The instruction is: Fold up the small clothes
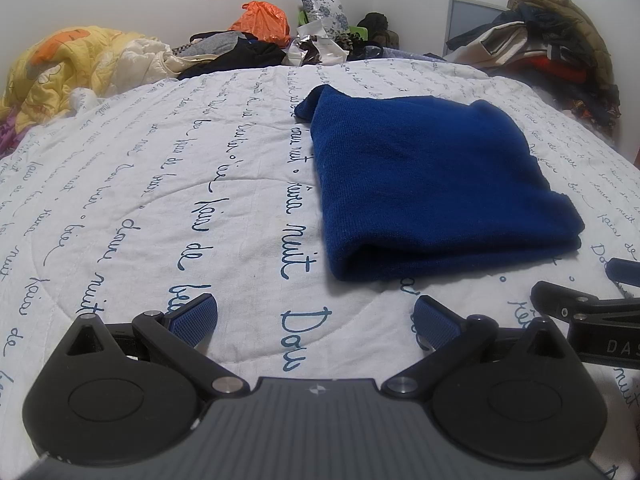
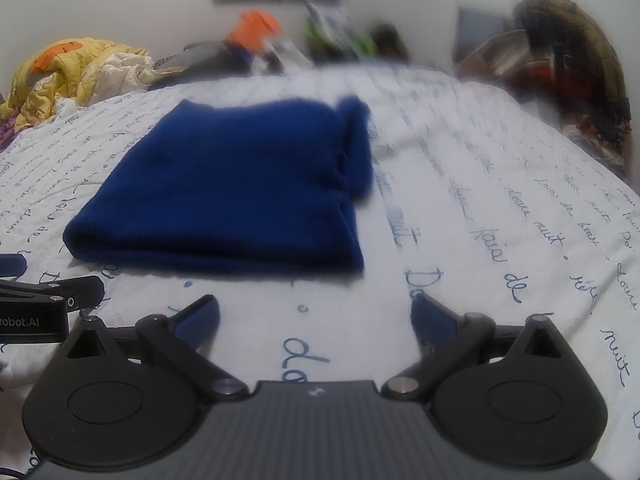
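Blue knit garment (image 1: 432, 184) lies folded on the bed quilt (image 1: 160, 208), just ahead of my grippers. Left hand-held gripper (image 1: 316, 320) and right hand-held gripper (image 2: 316, 318) both spread, empty. Looks soft, light, floppy; I'd pinch the near folded edge.
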### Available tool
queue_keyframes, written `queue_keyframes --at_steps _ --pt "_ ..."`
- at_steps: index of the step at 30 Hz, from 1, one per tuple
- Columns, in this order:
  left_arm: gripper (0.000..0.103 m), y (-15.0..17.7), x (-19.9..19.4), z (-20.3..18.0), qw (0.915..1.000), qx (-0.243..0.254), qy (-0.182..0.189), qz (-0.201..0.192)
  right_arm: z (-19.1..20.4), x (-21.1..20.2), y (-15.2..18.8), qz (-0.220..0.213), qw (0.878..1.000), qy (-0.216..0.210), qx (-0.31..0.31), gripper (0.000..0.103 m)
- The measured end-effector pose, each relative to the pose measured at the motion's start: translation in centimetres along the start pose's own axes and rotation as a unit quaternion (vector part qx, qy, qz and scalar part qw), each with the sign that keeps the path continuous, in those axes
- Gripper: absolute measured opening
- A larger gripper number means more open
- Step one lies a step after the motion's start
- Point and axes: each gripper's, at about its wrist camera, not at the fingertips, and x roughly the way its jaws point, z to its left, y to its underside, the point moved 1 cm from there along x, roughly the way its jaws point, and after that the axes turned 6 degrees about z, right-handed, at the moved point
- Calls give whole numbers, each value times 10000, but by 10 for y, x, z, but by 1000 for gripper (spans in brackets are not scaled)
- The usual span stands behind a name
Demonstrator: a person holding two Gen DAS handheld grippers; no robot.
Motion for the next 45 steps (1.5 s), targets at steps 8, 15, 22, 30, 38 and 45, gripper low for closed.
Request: queue_keyframes --at_steps 8,15,22,30,38,45 --pt "103 0 0 0 10000 1 0 1 0 0 0 0 10000 -2 2 103" --pt "103 0 0 0 10000 0 0 3 0 0 0 -1 10000 -1 5 103" --pt "103 0 0 0 10000 1 1 6 0 0 0 0 10000 -3 4 103" --pt "103 -2 1 1 9999 -21 -11 111 0 0 1 12 10000 -14 -4 103" --pt "103 -7 -3 1 9993 -80 35 376 1 -6 -3 154 9994 0 317 103" --pt "103 -9 -11 0 9990 -105 -31 429 5 -21 -6 71 9996 7 258 103"
